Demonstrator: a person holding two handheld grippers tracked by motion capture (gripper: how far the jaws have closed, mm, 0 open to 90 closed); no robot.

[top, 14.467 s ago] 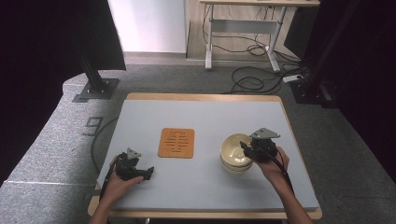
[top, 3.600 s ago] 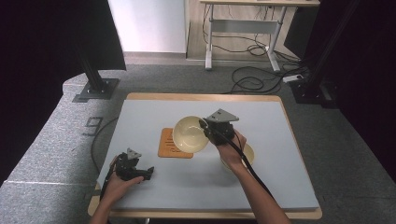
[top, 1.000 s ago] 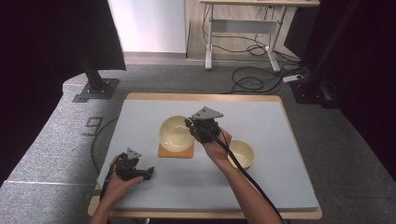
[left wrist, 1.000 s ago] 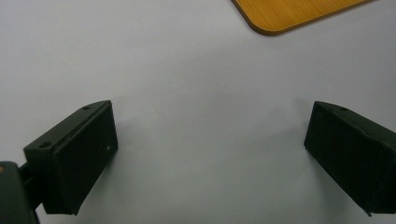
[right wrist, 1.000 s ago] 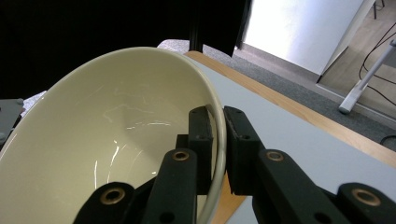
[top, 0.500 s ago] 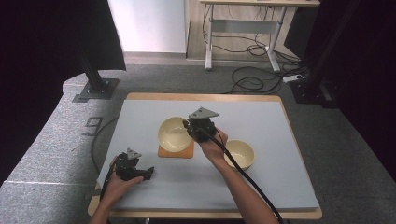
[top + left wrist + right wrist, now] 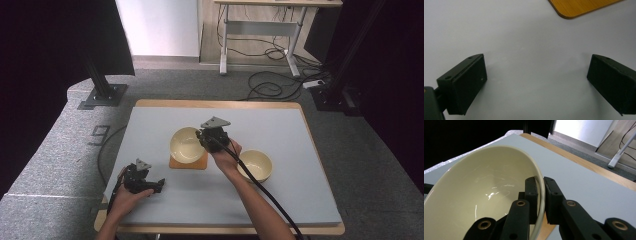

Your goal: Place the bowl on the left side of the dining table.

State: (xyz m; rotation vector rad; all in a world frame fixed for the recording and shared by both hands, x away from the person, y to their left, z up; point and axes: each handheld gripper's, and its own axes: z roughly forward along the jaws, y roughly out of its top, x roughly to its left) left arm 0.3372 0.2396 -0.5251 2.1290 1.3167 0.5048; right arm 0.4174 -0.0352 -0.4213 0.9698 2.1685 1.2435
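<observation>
One bowl (image 7: pixel 481 195) rim, between right tongs (image 7: pixel 541 192)

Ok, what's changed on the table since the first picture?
The right gripper took the top bowl off the stack at the right by its rim and carried it left; the bowl now sits over the orange mat, fingers still clamped on the rim. The second bowl stayed at the right. The left gripper stayed open at the near left corner.
</observation>
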